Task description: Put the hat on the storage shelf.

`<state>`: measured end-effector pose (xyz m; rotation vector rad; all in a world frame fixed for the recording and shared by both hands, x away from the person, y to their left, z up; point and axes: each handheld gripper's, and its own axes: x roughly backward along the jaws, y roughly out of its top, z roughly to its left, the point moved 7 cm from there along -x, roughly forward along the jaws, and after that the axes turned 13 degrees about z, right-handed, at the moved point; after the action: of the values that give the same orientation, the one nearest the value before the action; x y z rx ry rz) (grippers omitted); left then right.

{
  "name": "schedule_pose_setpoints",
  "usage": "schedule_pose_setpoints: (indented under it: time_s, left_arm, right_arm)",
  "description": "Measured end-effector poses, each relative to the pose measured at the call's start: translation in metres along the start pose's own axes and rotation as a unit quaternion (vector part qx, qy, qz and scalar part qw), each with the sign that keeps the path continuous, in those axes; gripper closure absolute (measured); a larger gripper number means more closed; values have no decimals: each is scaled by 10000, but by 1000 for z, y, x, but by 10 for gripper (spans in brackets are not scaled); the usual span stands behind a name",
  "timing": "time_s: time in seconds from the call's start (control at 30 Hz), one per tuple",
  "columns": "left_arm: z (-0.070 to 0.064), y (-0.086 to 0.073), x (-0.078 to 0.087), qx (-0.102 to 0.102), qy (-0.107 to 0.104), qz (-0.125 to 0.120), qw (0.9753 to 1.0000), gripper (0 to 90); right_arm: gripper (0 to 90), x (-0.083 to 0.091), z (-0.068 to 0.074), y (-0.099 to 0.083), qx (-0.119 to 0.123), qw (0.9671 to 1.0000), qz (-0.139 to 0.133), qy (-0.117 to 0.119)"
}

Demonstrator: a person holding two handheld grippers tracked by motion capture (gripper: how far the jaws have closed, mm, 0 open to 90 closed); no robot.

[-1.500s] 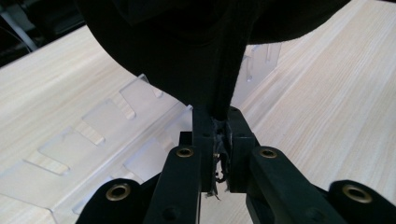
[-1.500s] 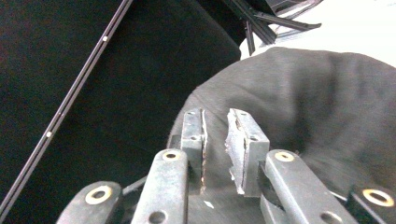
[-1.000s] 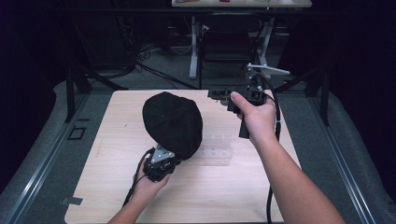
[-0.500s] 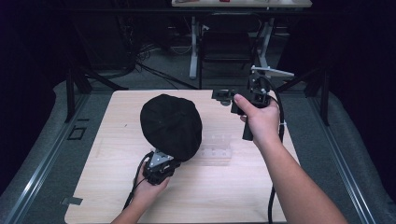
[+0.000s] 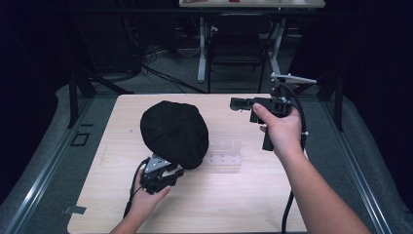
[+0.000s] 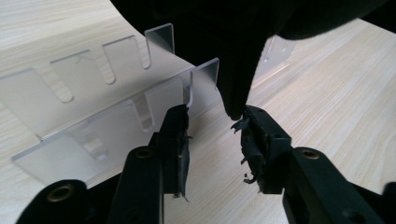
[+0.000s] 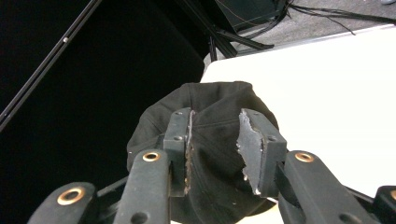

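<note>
At the counter's [image 5: 97,195] near-left, the left hand [image 5: 146,197] angles the left gripper [image 6: 212,128] up under a black cap [image 5: 174,132], fingers spread beside its hanging edge. The cap drapes over a clear slotted acrylic stand [image 6: 93,116] at mid-counter. Farther right, the right hand [image 5: 281,131] holds the right gripper [image 7: 215,140] raised, pointing leftward at the cap, fingers spread and empty.

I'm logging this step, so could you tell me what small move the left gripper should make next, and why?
Probably ease the left gripper forward and close it on the black cap's hanging edge. In the left gripper view its jaws stand open, with the fabric's tip dipping between them just above the clear slotted rack. The right gripper is held open and apart from the cap.
</note>
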<state>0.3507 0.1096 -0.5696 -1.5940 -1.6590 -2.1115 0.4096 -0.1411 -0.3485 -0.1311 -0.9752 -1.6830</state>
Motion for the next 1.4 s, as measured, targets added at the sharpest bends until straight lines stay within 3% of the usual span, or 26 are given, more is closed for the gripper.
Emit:
schedule_pose_setpoints:
  time_s: [0.17,0.37,0.6,0.7,0.87,1.07,1.17,1.23,1.3,1.4]
  left_arm:
    - [4,-2,11,13,-1,-17,10000,590]
    - [12,-10,24,80,-4,-10,10000,556]
    - [30,-29,36,308,82,157,9994,537]
    - [38,-36,40,432,124,192,9988,523]
    - [47,-46,44,574,171,297,9978,505]
    - [55,-54,47,689,291,270,9968,481]
    - [59,-59,46,763,368,254,9961,474]
    - [60,-62,45,773,408,272,9958,473]
    - [62,-65,44,811,428,287,9954,472]
    - [64,-68,42,833,468,332,9949,467]
  right_arm:
    - [632,9,-5,-3,53,9999,-42,-99]
    - [628,20,-21,-16,143,9977,-113,-659]
    - [613,35,-42,-35,214,9942,-140,-1048]
    - [601,39,-51,-49,389,9899,-71,-1360]
    - [578,40,-62,-73,612,9858,28,-1564]
    - [560,31,-82,-106,917,9755,213,-1991]
    - [551,26,-90,-121,988,9737,292,-2034]
    - [545,22,-95,-129,977,9745,278,-1998]
    - [541,17,-102,-138,927,9779,230,-1862]
    - [529,10,-112,-151,963,9765,265,-1910]
